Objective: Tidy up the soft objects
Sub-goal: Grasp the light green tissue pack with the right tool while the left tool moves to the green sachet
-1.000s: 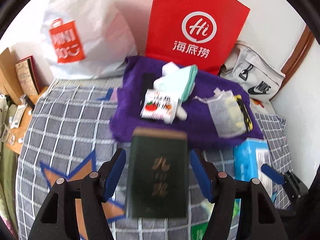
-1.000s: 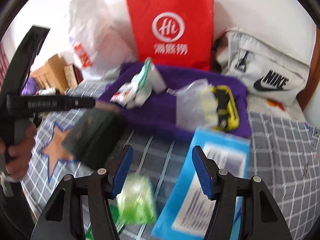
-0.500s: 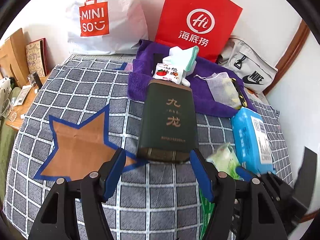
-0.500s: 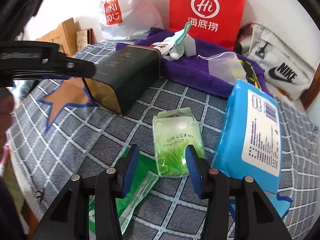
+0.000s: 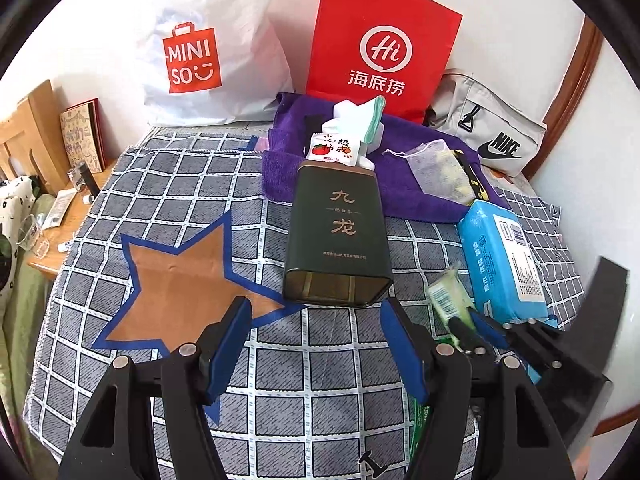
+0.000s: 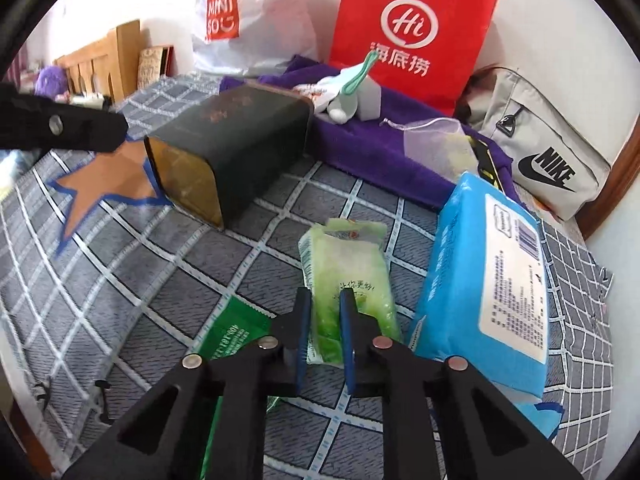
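Right now your right gripper (image 6: 325, 312) has its jaws nearly together, pinching the near end of the green pack (image 6: 348, 280), which lies on the checked cloth (image 6: 120, 280) at 12 o'clock from your fingers. Your left gripper (image 5: 316, 320) is spread wide and holds nothing; the tin (image 5: 338, 236), lying on its side with its open end toward you, sits just beyond its tips at 12 o'clock, apart from both pads.

Watch the grip. You have only the soft end of the pack, so I judge it may sag or slide out as you lift, more so if you swing fast. The blue pack (image 6: 488, 296) lies just beside it at 2 o'clock, and the flat green sachet (image 6: 236, 332) sits close at 9 o'clock, with one edge running under your jaws; a low sideways pull could drag either along. If the tin is where the pack goes, it could roll or skid on the cloth when nudged, since nothing is holding it.

The right view shows the pinch itself and the sachet. The left view shows neither clearly: there the green pack is a blurred scrap at 3 o'clock, behind the right gripper's tip. But the left view gives you the tin's mouth square on, the star (image 5: 180, 276) at 10 o'clock, and the purple towel (image 5: 396, 192) with its small packets behind the tin.
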